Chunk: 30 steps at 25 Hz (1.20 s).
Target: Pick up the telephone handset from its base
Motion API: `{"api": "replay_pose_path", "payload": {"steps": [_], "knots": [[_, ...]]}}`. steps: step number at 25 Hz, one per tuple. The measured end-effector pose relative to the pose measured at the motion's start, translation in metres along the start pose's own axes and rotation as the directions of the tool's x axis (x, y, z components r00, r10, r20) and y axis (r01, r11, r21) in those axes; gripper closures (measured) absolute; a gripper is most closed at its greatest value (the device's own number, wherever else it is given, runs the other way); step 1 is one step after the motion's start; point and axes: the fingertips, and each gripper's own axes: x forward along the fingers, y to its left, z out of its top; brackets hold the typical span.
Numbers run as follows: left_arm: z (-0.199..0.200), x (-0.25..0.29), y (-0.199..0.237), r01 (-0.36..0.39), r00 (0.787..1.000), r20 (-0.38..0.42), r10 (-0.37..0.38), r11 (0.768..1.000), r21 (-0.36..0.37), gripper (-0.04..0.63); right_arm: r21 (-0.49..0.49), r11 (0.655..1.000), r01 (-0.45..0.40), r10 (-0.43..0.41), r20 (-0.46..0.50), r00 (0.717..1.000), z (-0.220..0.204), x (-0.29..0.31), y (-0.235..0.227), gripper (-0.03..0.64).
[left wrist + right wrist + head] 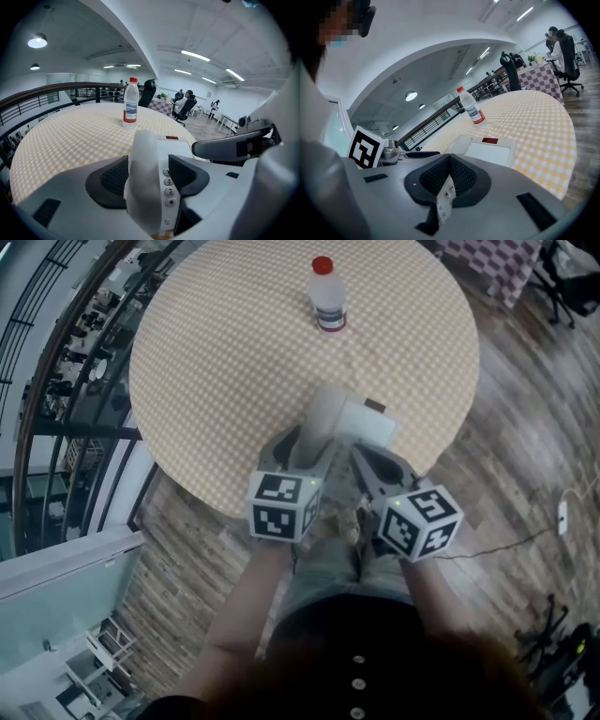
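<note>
Now the left gripper (148, 160) stands released, jaws straddling the telephone handset (144, 197) on its base (180, 146); beside it, the right gripper (449, 158) is clenched empty.

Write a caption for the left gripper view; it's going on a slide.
Left gripper, jaws open, straddles the handset resting on its base; a bottle stands behind on the table.

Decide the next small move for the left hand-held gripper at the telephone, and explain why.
Probably close the left hand-held gripper on the handset: its jaws stand open either side of it, not pressing, and the handset lies on its base.
</note>
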Motion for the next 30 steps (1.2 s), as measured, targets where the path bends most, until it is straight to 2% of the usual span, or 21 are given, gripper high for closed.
{"api": "replay_pose_path", "payload": {"steps": [3, 19, 21, 30], "knots": [[-0.002, 0.004, 0.002, -0.008, 1.0, -0.025, 0.009, 1.0, 0.02, 0.321, 0.008, 1.0, 0.004, -0.004, -0.004, 1.0, -0.002, -0.001, -0.002, 0.606], [-0.011, 0.028, 0.006, 0.016, 0.995, -0.103, -0.006, 0.996, 0.091, 0.327, 0.028, 1.0, -0.003, 0.004, -0.034, 0.999, -0.008, 0.003, -0.008, 0.606], [-0.011, 0.029, 0.008, 0.014, 0.995, -0.104, -0.004, 0.996, 0.092, 0.36, 0.029, 1.0, -0.007, 0.008, -0.042, 0.999, -0.01, 0.004, -0.007, 0.606], [-0.011, 0.029, 0.007, 0.013, 0.994, -0.105, -0.006, 0.997, 0.071, 0.371, 0.02, 1.0, -0.015, 0.016, -0.037, 0.999, -0.005, 0.005, -0.008, 0.606]]}}
